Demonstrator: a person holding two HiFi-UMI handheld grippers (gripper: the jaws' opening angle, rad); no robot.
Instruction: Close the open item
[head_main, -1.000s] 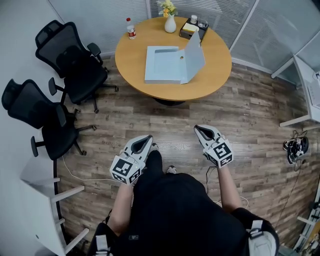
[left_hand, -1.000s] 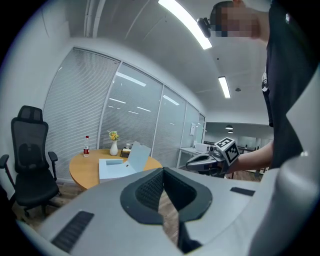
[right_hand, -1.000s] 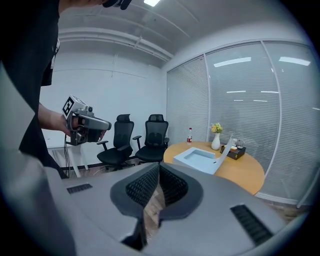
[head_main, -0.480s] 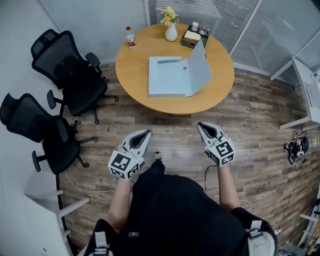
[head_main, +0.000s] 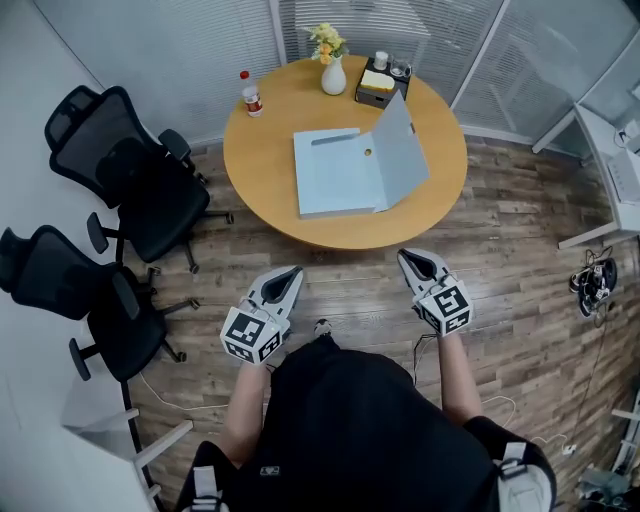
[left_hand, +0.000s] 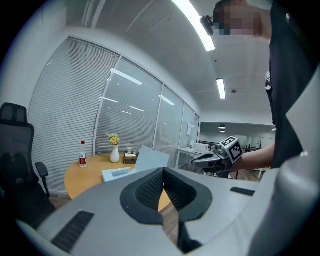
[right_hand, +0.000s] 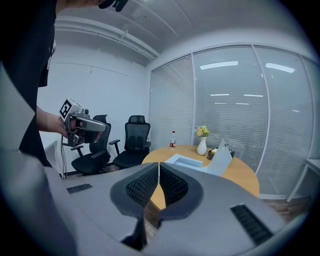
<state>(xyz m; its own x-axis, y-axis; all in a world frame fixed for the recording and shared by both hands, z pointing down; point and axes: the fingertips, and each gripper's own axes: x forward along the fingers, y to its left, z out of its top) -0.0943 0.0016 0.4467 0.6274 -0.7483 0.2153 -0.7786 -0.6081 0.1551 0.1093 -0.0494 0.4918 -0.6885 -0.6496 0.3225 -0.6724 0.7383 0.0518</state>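
Ahead at 12 o'clock, round table (head_main: 260, 175) carries open box (head_main: 335, 178) at centre, lid (head_main: 400, 150) standing on its 3 o'clock side; bottle (head_main: 247, 93) at table's 10, vase (head_main: 333, 78) at 12, tray (head_main: 378, 84) at 1; chair (head_main: 140, 178) off table's 9, second chair (head_main: 75, 290) at 8.

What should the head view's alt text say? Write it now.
A pale blue flat box lies open on a round wooden table, its lid raised. Below, a person holds the left gripper and right gripper, jaws shut, short of the table.
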